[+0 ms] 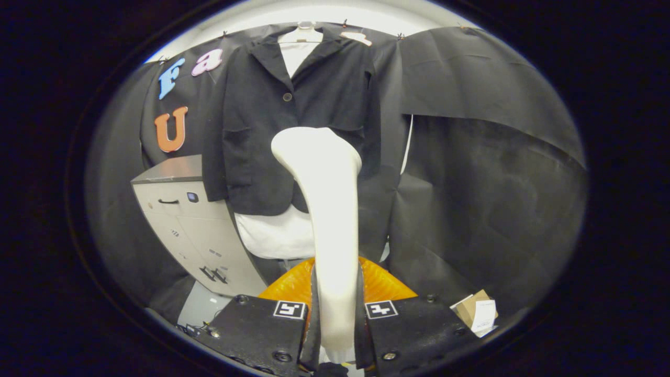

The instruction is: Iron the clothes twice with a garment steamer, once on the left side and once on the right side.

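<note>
In the gripper view, the gripper (335,314) was clamped on the garment steamer (327,209), both fingers (311,314) pressed against the sides of its pale handle, which stood upright between them. The steamer rose from the fingers and widened into a rounded head that lay in front of the lower middle of the jacket (293,120). Whether the head actually touched the cloth could not be told from this angle.

The dark jacket hung on a pale hanger (303,34) against the booth's black wall, straight ahead of the fingers and beyond them, buttoned at the chest over a white garment (275,235) whose hem showed below the jacket's edge and whose collar showed at the neck.

An orange ribbed object (379,285) sat just behind the fingers, at the steamer's base. To the left of the jacket stood a grey cabinet (193,230) with drawer handles, partly overlapped by the jacket's sleeve. Low on the right, beside the gripper's body, lay a small cardboard box (475,311) with a white paper on it.
</note>
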`<act>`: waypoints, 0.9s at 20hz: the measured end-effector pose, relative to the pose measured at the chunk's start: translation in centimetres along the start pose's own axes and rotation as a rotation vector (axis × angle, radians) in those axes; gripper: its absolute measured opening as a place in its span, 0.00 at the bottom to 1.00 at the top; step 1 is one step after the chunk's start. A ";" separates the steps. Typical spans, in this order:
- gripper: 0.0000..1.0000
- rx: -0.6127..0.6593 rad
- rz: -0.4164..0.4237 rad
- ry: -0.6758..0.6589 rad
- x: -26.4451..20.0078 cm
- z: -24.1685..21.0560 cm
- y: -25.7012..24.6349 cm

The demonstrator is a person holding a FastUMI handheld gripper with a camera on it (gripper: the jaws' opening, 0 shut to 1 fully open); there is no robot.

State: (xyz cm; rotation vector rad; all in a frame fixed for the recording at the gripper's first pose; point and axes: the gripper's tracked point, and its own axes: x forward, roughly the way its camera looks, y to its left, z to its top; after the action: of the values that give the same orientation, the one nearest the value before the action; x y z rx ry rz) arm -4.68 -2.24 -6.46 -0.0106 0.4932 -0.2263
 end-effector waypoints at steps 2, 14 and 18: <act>0.28 -0.003 0.027 -0.020 -0.9 0.4 0.1; 0.29 -0.070 0.235 -0.090 -5.4 0.1 -2.4; 0.28 -0.062 0.292 -0.109 -7.6 -0.5 -3.3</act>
State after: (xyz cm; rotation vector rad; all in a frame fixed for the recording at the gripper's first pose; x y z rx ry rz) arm -12.13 -3.79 -3.18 -0.0107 0.3879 0.0752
